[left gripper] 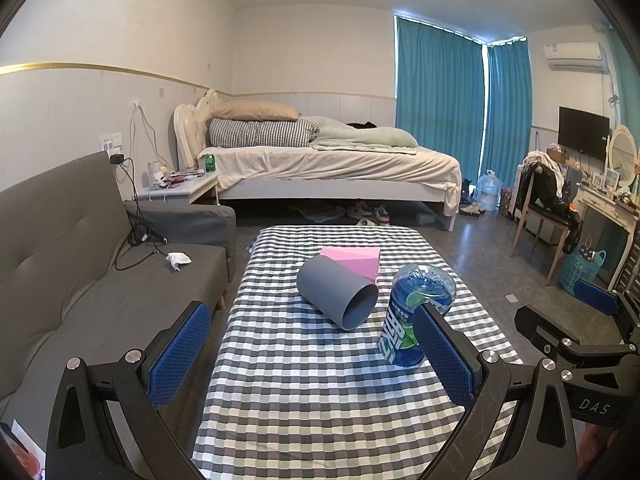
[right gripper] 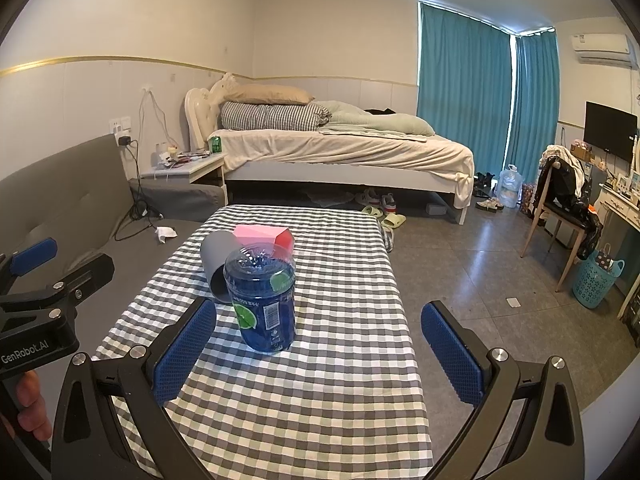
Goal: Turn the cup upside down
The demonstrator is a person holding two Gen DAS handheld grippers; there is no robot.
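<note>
A grey cup (left gripper: 337,295) lies on its side on the checkered table (left gripper: 304,380), its mouth facing me and to the right. In the right wrist view the cup (right gripper: 218,254) is partly hidden behind a blue bottle (right gripper: 262,300). My left gripper (left gripper: 312,356) is open and empty, well short of the cup. My right gripper (right gripper: 320,348) is open and empty, with the bottle just ahead of its left finger.
A pink box (left gripper: 354,261) sits behind the cup. The blue bottle (left gripper: 414,316) stands upside down, right of the cup. A grey sofa (left gripper: 80,280) runs along the table's left side. A bed (left gripper: 328,168) stands beyond; floor lies to the right.
</note>
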